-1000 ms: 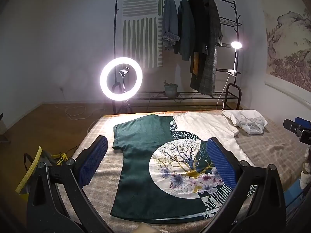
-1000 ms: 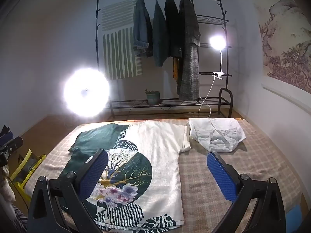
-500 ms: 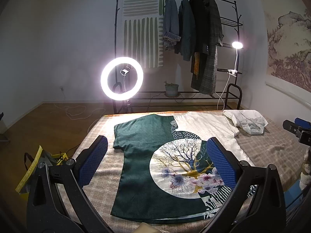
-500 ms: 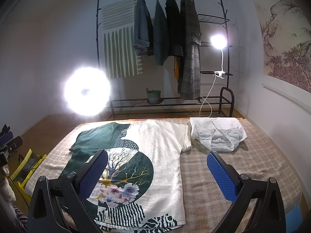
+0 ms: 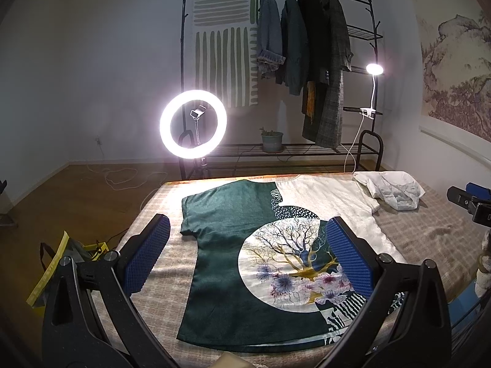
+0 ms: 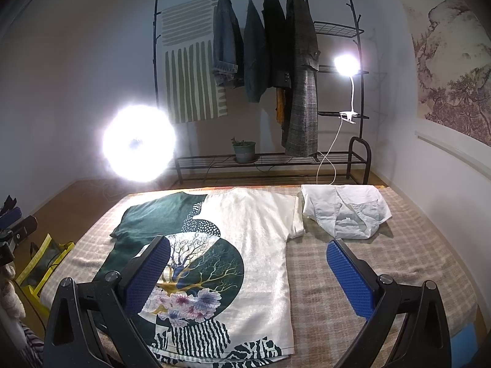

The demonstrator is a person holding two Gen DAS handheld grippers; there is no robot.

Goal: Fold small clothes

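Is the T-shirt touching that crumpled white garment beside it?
Cannot tell. In the right wrist view the T-shirt's sleeve meets the white garment along a shadowed edge; neither contact nor gap shows plainly.

the left claw's right pad (image 5: 349,256) hides part of the shirt (image 5: 233,245) print; ring light (image 6: 139,144) is overexposed.
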